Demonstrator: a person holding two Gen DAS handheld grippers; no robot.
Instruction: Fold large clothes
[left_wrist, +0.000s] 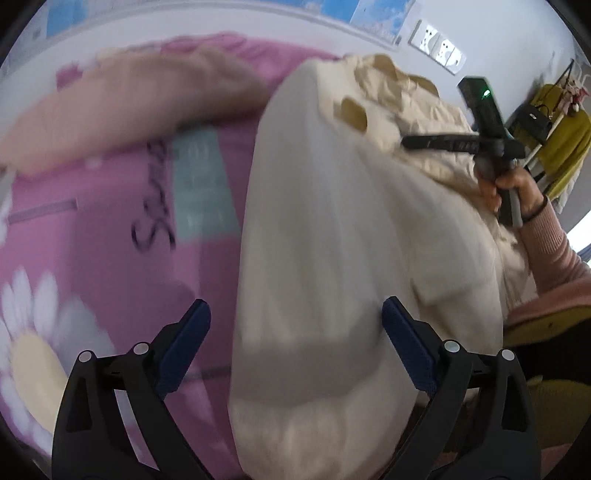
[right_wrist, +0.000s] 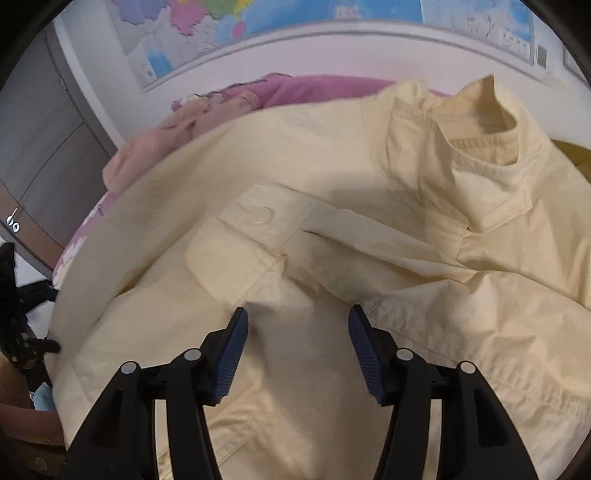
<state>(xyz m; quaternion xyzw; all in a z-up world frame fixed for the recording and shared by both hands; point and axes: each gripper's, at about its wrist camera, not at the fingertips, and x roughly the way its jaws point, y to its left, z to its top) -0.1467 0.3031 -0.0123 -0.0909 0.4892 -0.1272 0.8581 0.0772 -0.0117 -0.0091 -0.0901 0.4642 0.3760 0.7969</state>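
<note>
Cream jacket (right_wrist: 332, 229) lies on a bed, over a pink sheet (left_wrist: 110, 266) printed with white daisies and dark script lettering. Right wrist view: jacket fills most of the frame, stand-up collar (right_wrist: 480, 122) at upper right, a flap pocket with a round snap (right_wrist: 258, 218) near center. A sleeve or folded panel lies across the body of the jacket; can't tell which, the fabric is bunched.

Right gripper (right_wrist: 297, 325) is released, blue-padded fingers (right_wrist: 232, 354) spread wide, cloth visible between them but nothing pinched. It hovers just above the jacket below the pocket.

Left wrist view is motion-blurred. Left gripper (left_wrist: 295, 321) is also released, fingers far apart, the pale jacket edge between and beneath them, not clamped. The jacket's left edge runs down the middle of this frame, pink sheet to its left.

Same view, upper right: the right gripper's black body with a green light, held in the person's right hand (left_wrist: 513, 188), pink knit sleeve on the arm, over the far end of the jacket.

A peach-pink garment (left_wrist: 122, 107) lies on the sheet beyond the jacket, near the wall. Map (right_wrist: 295, 29) on the wall behind the bed. Wall sockets (left_wrist: 439, 48) and a yellow-green garment (left_wrist: 565, 144) on a rack at far right.
</note>
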